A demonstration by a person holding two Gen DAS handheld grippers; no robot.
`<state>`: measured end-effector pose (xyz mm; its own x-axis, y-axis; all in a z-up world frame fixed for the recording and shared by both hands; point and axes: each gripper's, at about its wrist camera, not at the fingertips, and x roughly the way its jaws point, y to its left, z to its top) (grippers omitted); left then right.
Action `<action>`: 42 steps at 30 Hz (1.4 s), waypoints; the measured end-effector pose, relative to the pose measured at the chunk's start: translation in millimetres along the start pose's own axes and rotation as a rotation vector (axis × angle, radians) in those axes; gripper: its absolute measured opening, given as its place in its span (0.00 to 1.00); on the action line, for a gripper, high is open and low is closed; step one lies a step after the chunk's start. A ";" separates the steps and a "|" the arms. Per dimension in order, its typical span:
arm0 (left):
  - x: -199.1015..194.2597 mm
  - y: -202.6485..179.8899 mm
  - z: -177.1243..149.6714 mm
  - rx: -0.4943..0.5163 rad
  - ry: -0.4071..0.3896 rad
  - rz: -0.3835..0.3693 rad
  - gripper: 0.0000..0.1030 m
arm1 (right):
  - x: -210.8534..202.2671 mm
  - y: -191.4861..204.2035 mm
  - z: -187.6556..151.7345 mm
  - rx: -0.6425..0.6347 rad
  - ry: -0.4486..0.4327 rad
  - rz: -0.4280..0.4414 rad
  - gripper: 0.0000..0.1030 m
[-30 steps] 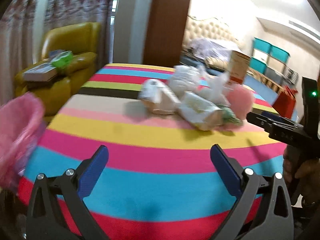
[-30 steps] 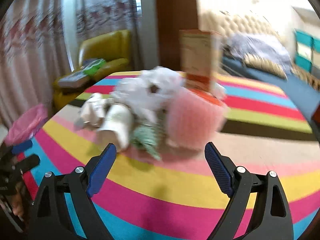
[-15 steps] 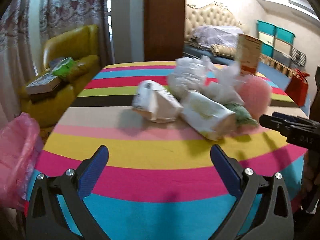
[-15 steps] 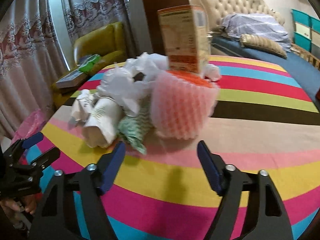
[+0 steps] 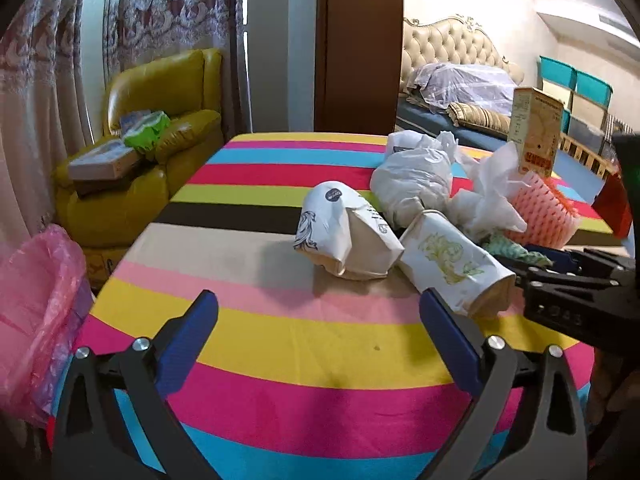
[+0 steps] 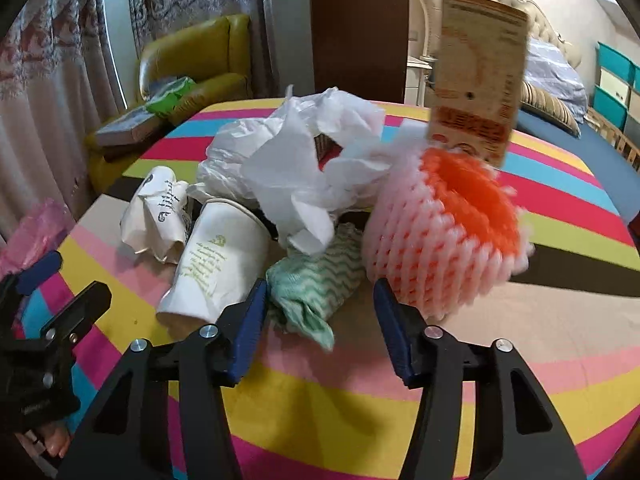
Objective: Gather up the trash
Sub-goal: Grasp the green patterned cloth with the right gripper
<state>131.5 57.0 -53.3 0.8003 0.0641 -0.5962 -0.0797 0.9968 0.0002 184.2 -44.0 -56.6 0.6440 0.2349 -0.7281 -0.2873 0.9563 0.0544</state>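
Both grippers have come closer to the trash pile. Right gripper (image 6: 320,320) is closing around the green rag (image 6: 316,284) on the striped table (image 6: 520,360), not squeezing yet. Left gripper (image 5: 320,340) is wide apart, empty. It should pinch the rag's middle.

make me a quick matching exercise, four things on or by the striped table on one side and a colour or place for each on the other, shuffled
Things
1. foam net
2. wadded cloth
3. carton
4. bin bag

Descriptions
A. green and white zigzag, lying just ahead of the right gripper, whose jaws are closing but do not touch it yet
B. pink plastic, beside the table's left edge
C. standing upright behind the pile
D. pink outside, orange inside

Pairs: 1-D, 2-A, 3-C, 4-B
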 end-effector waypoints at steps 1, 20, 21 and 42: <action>-1.5 -2.0 -0.9 0.010 -0.004 0.000 0.91 | -0.7 0.0 -2.4 0.002 0.006 0.025 0.35; 4.8 -2.4 0.3 0.035 0.010 0.037 0.84 | -65.5 -80.4 -81.1 0.000 -0.037 -0.002 0.21; 4.2 -2.9 0.5 0.036 0.008 0.039 0.84 | -67.5 -84.4 -85.0 0.009 -0.045 -0.008 0.21; 39.8 -90.5 17.6 0.046 0.165 -0.197 0.56 | -88.1 -97.0 -87.3 0.103 -0.199 -0.056 0.19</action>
<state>181.0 -29.8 -63.0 0.6897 -0.1364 -0.7111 0.0985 0.9906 -0.0945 93.5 -172.7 -57.4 0.7873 0.2006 -0.5830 -0.1793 0.9792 0.0948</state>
